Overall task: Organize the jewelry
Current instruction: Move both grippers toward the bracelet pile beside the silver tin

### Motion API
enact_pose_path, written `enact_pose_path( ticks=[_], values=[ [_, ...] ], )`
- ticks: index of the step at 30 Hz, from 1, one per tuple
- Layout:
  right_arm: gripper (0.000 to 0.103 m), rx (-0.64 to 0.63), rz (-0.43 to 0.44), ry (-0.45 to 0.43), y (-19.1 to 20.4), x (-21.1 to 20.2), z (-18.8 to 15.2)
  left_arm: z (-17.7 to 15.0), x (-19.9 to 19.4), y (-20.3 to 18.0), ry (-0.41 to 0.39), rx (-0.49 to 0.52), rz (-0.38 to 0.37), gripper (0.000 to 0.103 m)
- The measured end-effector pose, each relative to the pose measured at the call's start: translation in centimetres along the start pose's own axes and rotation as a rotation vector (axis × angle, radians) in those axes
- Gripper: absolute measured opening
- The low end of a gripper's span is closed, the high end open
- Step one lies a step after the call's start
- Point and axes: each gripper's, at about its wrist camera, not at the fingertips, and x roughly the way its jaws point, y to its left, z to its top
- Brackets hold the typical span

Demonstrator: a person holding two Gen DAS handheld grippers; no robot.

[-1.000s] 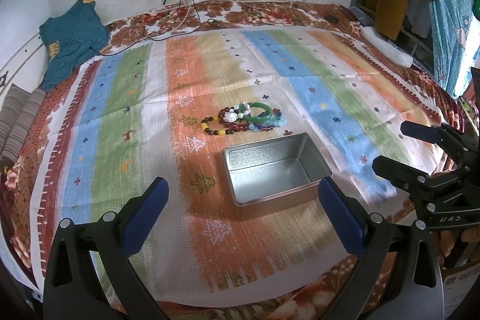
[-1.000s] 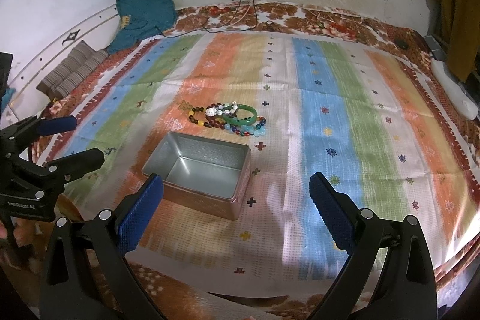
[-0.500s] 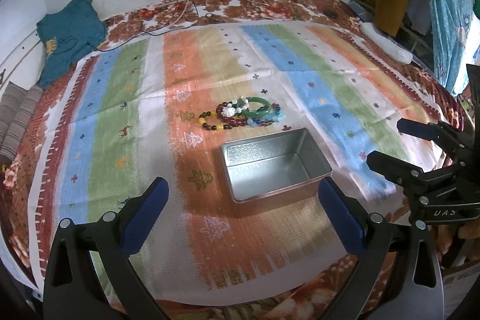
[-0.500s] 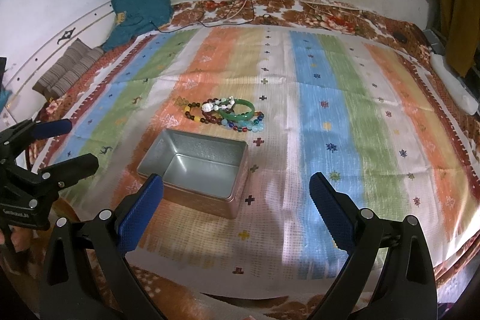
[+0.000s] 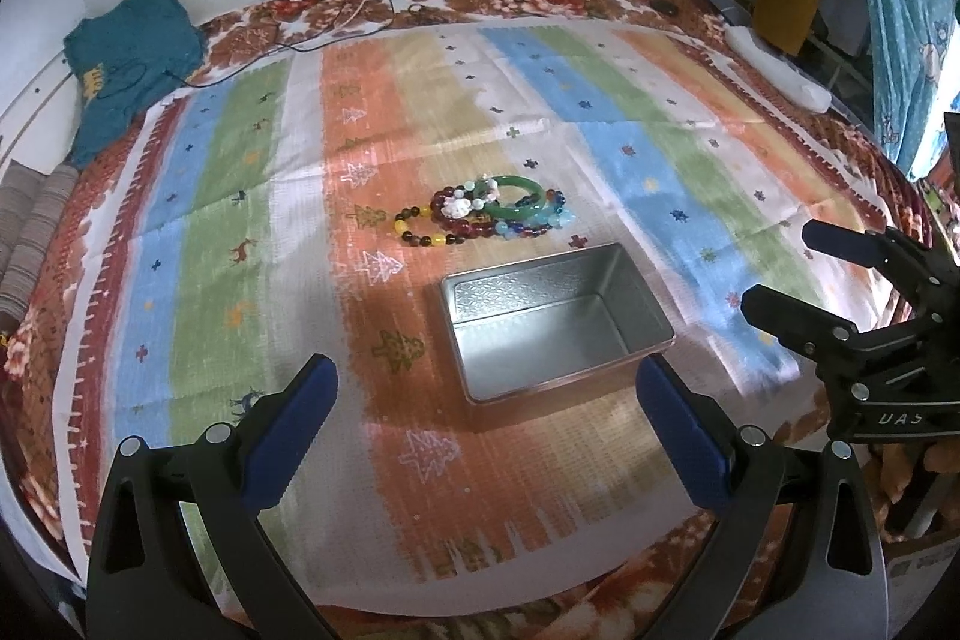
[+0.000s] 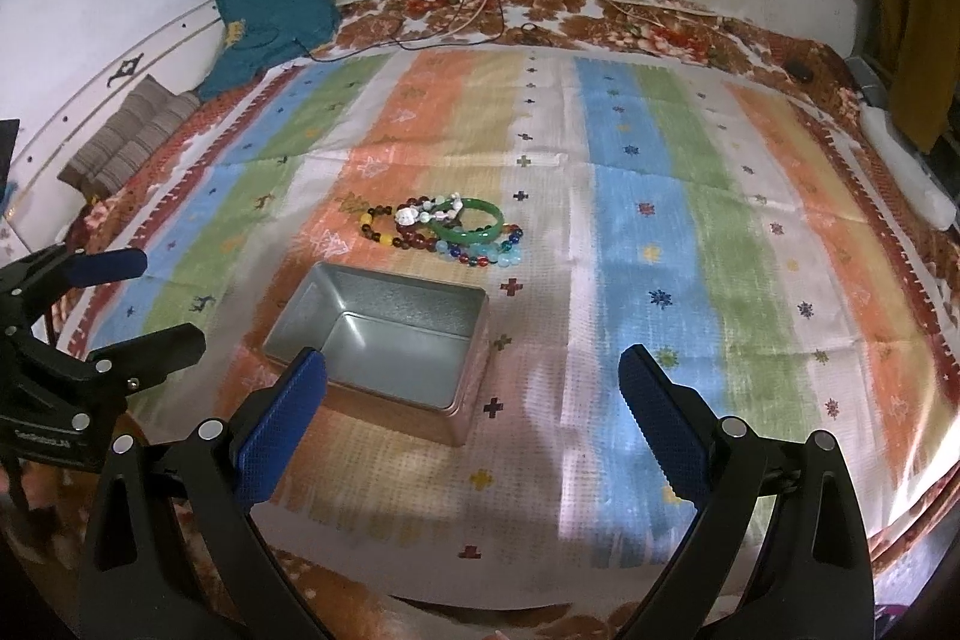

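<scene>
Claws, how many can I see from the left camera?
2. The left claw is open at the bottom, near the tin. The right claw is open at the right edge.

tin (image 5: 558, 334): shiny embossed metal | bracelets (image 5: 486, 214): glossy beads | cloth (image 5: 198, 244): matt woven weave

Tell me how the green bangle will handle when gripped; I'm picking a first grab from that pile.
The green bangle looks like a rigid, glossy ring, so it probably keeps its shape but may slip between pads. It lies tangled among the beaded bracelets, so lifting it could drag those along. Likely brittle if dropped.
</scene>
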Motion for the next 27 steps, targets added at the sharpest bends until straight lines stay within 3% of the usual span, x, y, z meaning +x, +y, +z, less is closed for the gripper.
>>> enact_pose_path(
  ticks=[7, 11, 18, 22, 27],
  values=[
    [0.099, 0.009, -0.003, 0.026, -0.7, 1.0, 1.1, 1.4, 1.2, 0.4, 0.017, 0.033, 0.013, 0.097],
    [0.099, 0.0, -0.018, 0.037, -0.8, 1.7, 1.8, 2.4, 2.0, 0.4, 0.018, 0.077, 0.059, 0.097],
    [0.099, 0.019, -0.032, 0.054, -1.9, 3.1, 3.6, 4.0, 3.7, 1.0, 0.032, 0.102, 0.058, 0.097],
    [0.099, 0.033, -0.03, 0.072, -2.4, 4.2, 4.5, 3.9, 4.4, 0.0, -0.012, 0.207, 0.117, 0.097],
    [0.099, 0.042, 0.002, 0.082, -2.4, 4.9, 5.1, 4.2, 5.3, -1.0, -0.013, 0.294, 0.138, 0.097]
  ],
)
